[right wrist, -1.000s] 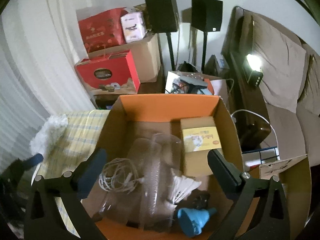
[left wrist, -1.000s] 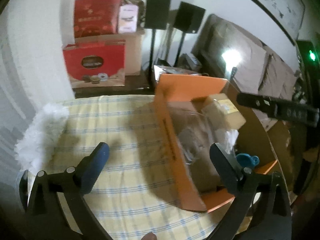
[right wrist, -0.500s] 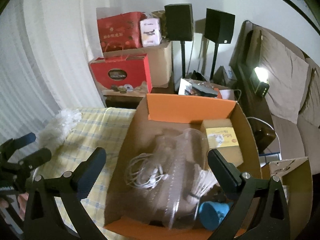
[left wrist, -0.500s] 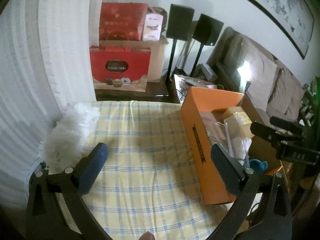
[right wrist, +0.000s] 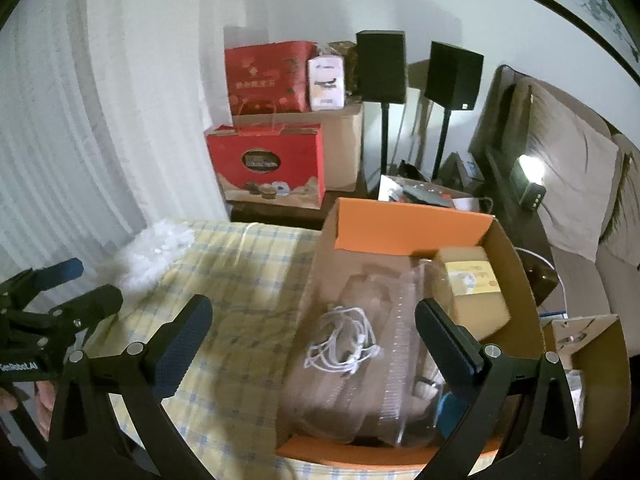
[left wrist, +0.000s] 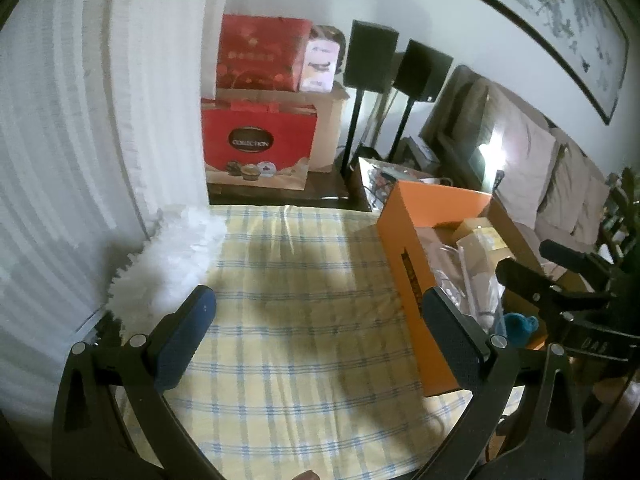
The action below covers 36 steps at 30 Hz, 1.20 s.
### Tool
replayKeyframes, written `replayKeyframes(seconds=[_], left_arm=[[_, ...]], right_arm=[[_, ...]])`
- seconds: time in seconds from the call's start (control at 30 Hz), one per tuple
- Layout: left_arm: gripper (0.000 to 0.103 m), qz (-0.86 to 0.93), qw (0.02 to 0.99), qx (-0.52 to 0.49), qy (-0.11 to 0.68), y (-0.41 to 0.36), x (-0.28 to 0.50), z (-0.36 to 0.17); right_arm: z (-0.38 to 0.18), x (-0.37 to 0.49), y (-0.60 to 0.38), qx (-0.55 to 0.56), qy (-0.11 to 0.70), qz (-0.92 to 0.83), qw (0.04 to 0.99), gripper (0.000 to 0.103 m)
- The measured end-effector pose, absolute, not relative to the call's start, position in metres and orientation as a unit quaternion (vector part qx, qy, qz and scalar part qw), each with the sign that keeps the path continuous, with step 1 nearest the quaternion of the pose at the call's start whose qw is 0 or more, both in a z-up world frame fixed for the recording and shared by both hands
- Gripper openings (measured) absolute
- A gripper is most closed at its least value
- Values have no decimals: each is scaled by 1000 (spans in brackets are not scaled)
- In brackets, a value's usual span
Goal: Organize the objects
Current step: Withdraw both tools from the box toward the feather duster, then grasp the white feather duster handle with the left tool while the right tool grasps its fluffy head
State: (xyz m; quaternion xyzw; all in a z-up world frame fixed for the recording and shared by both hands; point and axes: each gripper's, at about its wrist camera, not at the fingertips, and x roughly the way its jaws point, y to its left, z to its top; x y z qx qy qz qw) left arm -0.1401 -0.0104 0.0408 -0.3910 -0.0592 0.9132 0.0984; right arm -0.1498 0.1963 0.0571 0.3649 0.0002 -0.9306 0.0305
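**Both tongs wide apart and empty, box full at the table's right**

Left wrist view: my left gripper (left wrist: pixel 316 332) hangs over the cloth (left wrist: pixel 304 320), a yellow check with blue lines, its fingers spread wide with nothing between them. A white fluffy duster (left wrist: pixel 168 264) lies at the cloth's left edge, near the left finger. The orange box (left wrist: pixel 416 264) stands on the right part of the table, open at the top. Inside I see clear plastic (left wrist: pixel 472 280), a tan carton (left wrist: pixel 480 240) toward the back and something blue (left wrist: pixel 520 326) at the near corner. My right gripper (left wrist: pixel 560 276) shows at the right edge, above the box's right side. Behind the table stand red gift boxes (left wrist: pixel 258 148) and two black speakers (left wrist: pixel 370 60) on stands.

Right wrist view: my right gripper (right wrist: pixel 314 334) is held above the box (right wrist: pixel 412 224), fingers spread wide and holding nothing. Straight between them, a white cable (right wrist: pixel 344 348) lies coiled on clear plastic (right wrist: pixel 360 392) in the box. The carton (right wrist: pixel 472 284) with a yellow label sits in the back right corner. The blue thing (right wrist: pixel 450 416) is mostly hidden behind my right finger. The left gripper (right wrist: pixel 60 288) is at the far left over the cloth (right wrist: pixel 240 300), well apart from the box, and a hand (right wrist: pixel 40 404) shows under it. The duster (right wrist: pixel 156 248) lies beyond it at the table's edge.
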Motion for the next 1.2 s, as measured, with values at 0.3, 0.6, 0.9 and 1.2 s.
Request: replayKeyframes(seconds=[0.3, 0.6, 0.9, 1.2], left_arm=[[103, 917, 72, -388, -59, -42, -129, 37], [103, 919, 46, -388, -56, -74, -123, 27], [103, 912, 21, -406, -56, -121, -121, -8], [103, 896, 5, -437, -80, -168, -119, -56]], right_arm=[[54, -154, 171, 364, 6, -930, 45, 102], [44, -162, 139, 371, 8, -926, 67, 102], [25, -183, 117, 388, -14, -917, 88, 102], [-2, -216, 80, 408, -40, -901, 144, 102]])
